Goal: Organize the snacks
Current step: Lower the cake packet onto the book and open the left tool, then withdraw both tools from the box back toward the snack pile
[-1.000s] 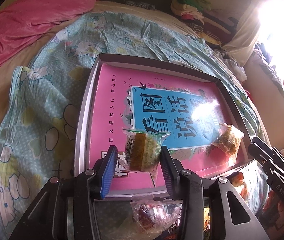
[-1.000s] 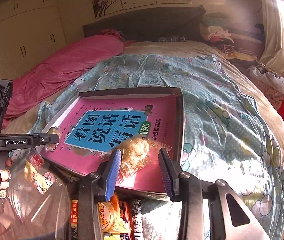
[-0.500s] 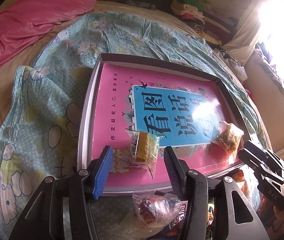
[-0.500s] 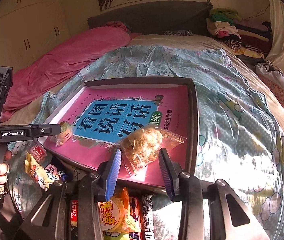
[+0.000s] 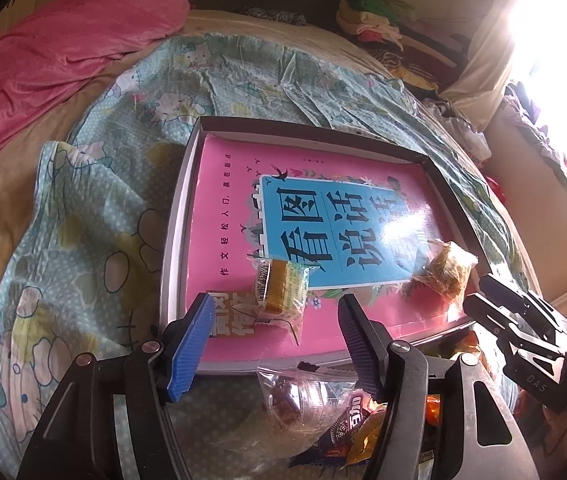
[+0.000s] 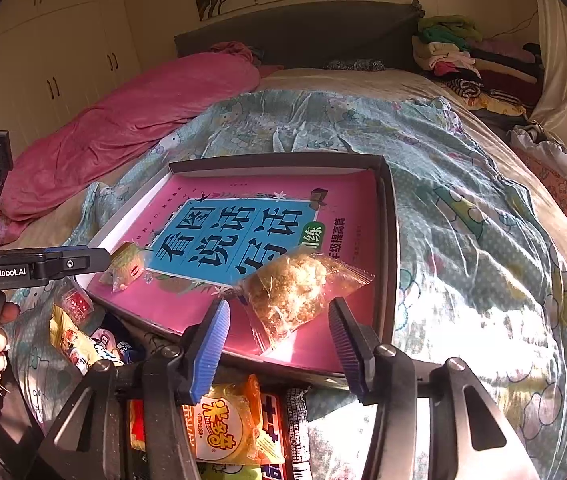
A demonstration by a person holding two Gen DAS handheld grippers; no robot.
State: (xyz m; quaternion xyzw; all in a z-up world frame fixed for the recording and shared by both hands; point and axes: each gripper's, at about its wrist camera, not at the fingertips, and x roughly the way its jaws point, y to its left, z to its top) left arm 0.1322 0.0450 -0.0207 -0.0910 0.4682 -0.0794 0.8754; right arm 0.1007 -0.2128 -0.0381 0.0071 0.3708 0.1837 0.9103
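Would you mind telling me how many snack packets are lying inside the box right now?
2. A green-and-brown wrapped snack lies near the box's left front, ahead of the left tool. A clear crumbly-snack packet lies near the right front.

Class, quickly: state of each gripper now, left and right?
Left gripper: jaws opening, clear of the small snack pack lying between them.
Right gripper: jaws opening, crumbly snack bag between them, not pressed.
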